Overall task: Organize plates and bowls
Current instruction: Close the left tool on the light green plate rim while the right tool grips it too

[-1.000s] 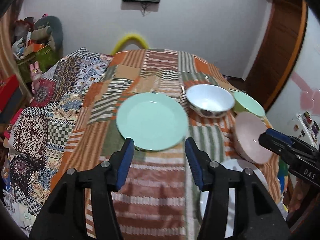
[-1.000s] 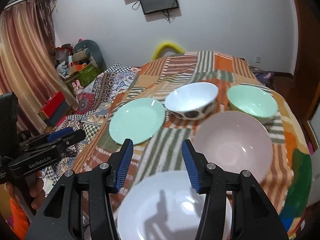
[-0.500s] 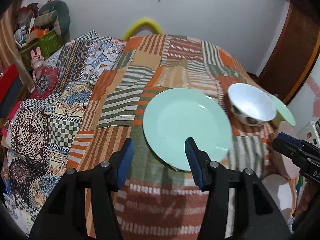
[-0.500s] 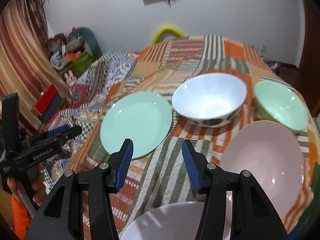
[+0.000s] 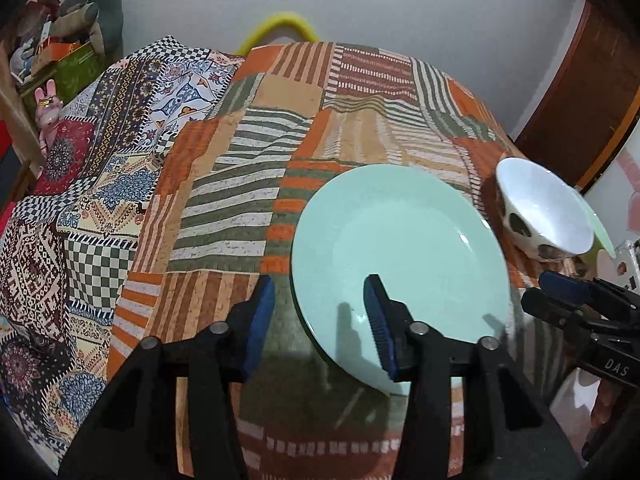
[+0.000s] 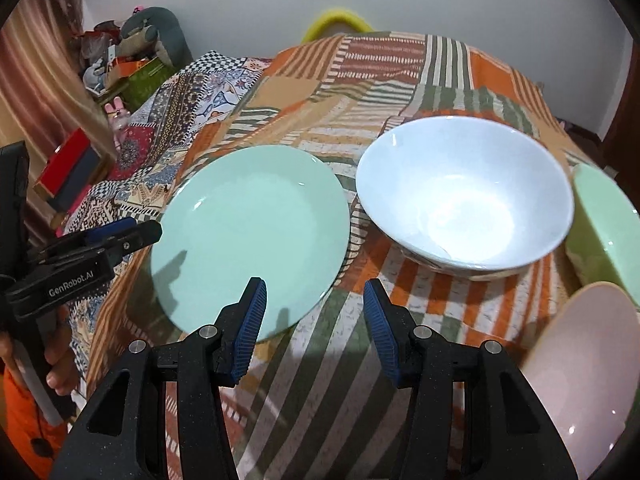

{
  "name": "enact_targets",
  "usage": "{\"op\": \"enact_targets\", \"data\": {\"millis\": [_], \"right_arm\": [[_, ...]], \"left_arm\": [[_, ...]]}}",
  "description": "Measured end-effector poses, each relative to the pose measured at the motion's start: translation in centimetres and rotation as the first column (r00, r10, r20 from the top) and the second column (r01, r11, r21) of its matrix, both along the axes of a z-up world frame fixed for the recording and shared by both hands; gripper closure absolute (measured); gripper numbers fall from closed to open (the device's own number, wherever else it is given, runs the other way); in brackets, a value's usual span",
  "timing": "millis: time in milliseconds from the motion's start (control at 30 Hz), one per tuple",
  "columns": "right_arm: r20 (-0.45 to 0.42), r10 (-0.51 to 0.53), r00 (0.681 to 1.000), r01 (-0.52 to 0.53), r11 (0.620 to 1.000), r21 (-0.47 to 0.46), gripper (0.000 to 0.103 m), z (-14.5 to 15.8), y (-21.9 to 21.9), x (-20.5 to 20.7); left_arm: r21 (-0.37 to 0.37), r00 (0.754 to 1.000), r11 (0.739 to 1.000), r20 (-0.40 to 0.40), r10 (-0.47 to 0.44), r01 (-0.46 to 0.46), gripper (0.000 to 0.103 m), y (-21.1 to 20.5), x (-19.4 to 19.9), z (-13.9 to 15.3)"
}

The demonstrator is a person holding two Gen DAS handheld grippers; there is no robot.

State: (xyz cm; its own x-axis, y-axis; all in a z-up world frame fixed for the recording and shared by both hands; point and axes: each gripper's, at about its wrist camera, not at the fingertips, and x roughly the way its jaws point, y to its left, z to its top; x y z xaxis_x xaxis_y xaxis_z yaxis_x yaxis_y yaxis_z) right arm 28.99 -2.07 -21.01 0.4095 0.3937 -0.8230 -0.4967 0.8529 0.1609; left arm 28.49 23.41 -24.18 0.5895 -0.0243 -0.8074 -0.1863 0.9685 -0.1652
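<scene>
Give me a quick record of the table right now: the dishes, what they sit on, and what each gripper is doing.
surface: patchwork cloth
green plate: flat on the cloth
white bowl: upright, right of the plate
green bowl: far right, partly cut off
pink bowl: near right, partly cut off
left gripper: open at the plate's near edge, empty
right gripper: open, empty

Both tools are matte black plastic with silver rivets and ribbed blue fingers point(image 6: 250, 316). White lettering marks their sides. An orange sleeve point(image 6: 24, 420) covers the person's arm.
</scene>
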Motion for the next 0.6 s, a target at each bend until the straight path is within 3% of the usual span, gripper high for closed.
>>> {"op": "enact_targets", "data": {"millis": [100, 167, 600], "right_arm": [[-0.019, -0.006, 1.0, 0.006, 1.0, -0.012, 0.063, -0.7, 0.3, 0.5], [-0.023, -0.005, 1.0, 0.004, 1.0, -0.022, 0.068, -1.1, 0.5, 0.8], [-0.052, -0.025, 0.998, 0.023, 0.999, -0.046, 0.069, -2.4, 1.8, 2.5]], "left_arm": [[-0.011, 1.0, 1.0, -0.006, 0.003, -0.003, 0.074, 0.5, 0.5, -0.6], [-0.023, 1.0, 1.0, -0.012, 0.005, -0.005, 0.076, 0.9, 0.9, -0.9], [-0.053, 0.999, 0.999, -0.047, -0.008, 0.006, 0.082, 1.4, 2.7, -2.8]]}}
